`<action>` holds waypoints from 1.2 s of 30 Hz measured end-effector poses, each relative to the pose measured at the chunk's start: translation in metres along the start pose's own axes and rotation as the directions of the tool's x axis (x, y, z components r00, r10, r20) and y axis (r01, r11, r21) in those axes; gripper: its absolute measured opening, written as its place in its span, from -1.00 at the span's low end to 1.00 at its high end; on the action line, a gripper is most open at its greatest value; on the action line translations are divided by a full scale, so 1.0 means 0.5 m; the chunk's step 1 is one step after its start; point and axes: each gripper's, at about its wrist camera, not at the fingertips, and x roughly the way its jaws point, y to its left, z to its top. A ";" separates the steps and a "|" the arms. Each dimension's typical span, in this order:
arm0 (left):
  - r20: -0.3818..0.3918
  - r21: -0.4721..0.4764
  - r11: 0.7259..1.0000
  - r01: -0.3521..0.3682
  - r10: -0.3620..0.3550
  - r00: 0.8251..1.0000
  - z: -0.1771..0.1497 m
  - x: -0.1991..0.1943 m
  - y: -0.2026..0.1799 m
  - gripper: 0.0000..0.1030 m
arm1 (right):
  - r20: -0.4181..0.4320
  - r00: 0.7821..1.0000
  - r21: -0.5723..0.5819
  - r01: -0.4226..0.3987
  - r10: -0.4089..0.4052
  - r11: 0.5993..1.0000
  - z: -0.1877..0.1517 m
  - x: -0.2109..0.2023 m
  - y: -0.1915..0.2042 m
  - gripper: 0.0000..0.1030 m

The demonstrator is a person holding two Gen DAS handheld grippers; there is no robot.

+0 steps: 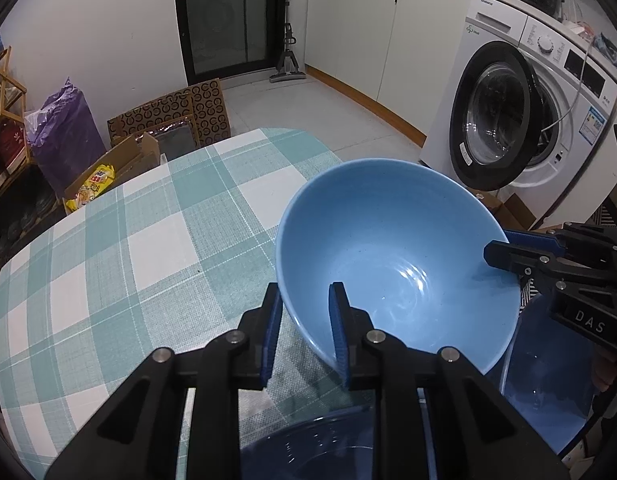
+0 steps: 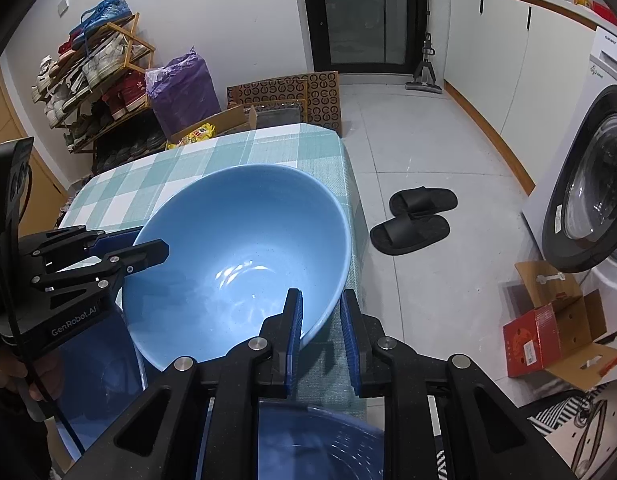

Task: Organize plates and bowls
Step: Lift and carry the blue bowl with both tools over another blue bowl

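Note:
A large light-blue bowl (image 1: 388, 240) (image 2: 236, 240) is held tilted over the near part of the table, with both grippers on its rim. My left gripper (image 1: 306, 320) is shut on the bowl's near-left rim, one pad inside and one outside. From the right wrist view, this left gripper (image 2: 148, 242) clamps the left rim. My right gripper (image 2: 322, 320) is shut on the near-right rim in the same way. In the left wrist view, that right gripper (image 1: 504, 246) bites the bowl's right edge.
The table (image 1: 108, 260) (image 2: 292, 148) has a teal-and-white checked cloth. A dark blue glass bowl (image 1: 320, 456) (image 2: 320, 440) sits under the grippers, and a dark blue dish (image 1: 548, 380) (image 2: 100, 380) beside it. A washing machine (image 1: 528, 120), slippers (image 2: 416, 220) and boxes (image 2: 548, 328) stand on the floor.

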 end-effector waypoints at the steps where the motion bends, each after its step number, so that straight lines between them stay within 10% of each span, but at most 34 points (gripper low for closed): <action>1: 0.002 -0.001 1.000 0.001 -0.001 1.000 0.001 -0.002 -0.001 -0.58 | 0.003 1.000 -0.001 0.002 -0.002 1.000 0.000 -0.002 0.001 -0.62; 36: 0.148 0.018 1.000 0.021 -0.023 0.989 0.016 -0.164 -0.039 -0.58 | 0.151 0.988 -0.022 0.046 -0.042 0.999 -0.007 -0.216 0.033 -0.62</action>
